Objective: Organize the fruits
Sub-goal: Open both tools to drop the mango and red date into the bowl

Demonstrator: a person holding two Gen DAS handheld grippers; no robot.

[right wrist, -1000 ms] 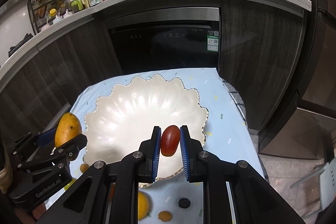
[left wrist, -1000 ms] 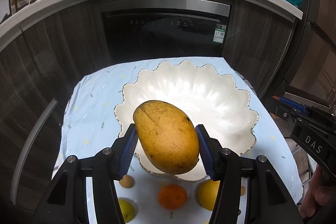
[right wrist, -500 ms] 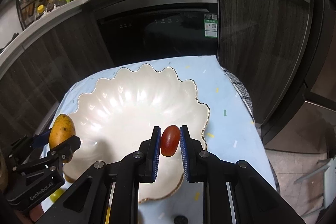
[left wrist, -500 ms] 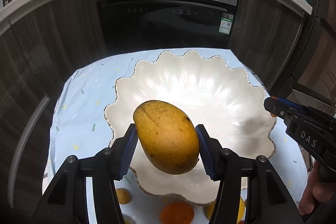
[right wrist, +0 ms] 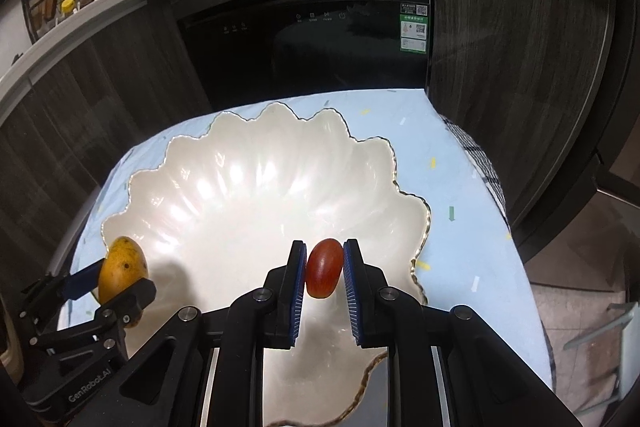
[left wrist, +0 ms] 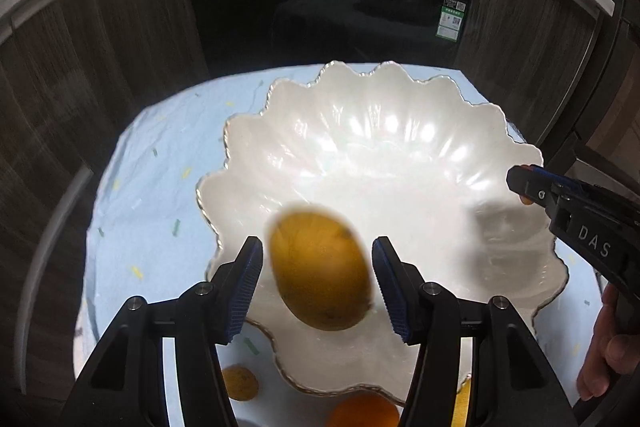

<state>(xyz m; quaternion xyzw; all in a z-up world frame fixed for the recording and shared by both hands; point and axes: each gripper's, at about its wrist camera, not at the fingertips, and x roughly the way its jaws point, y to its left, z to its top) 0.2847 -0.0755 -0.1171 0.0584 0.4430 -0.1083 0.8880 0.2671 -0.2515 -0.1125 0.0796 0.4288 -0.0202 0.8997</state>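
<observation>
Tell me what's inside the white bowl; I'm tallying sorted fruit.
The white bowl shows only bare glossy surface. The mango and red fruit hide parts of its near floor.

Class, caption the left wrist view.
Left tool, just opened, releases a blurred mango over the scalloped white bowl.

A table is seen covered by a pale blue cloth (right wrist: 460, 187) flecked with coloured dashes. A white scalloped bowl (left wrist: 400, 147) is set on the cloth. At the near edge, an orange (left wrist: 362, 411) and a small brown fruit (left wrist: 239, 383) are left lying beside the bowl.
</observation>
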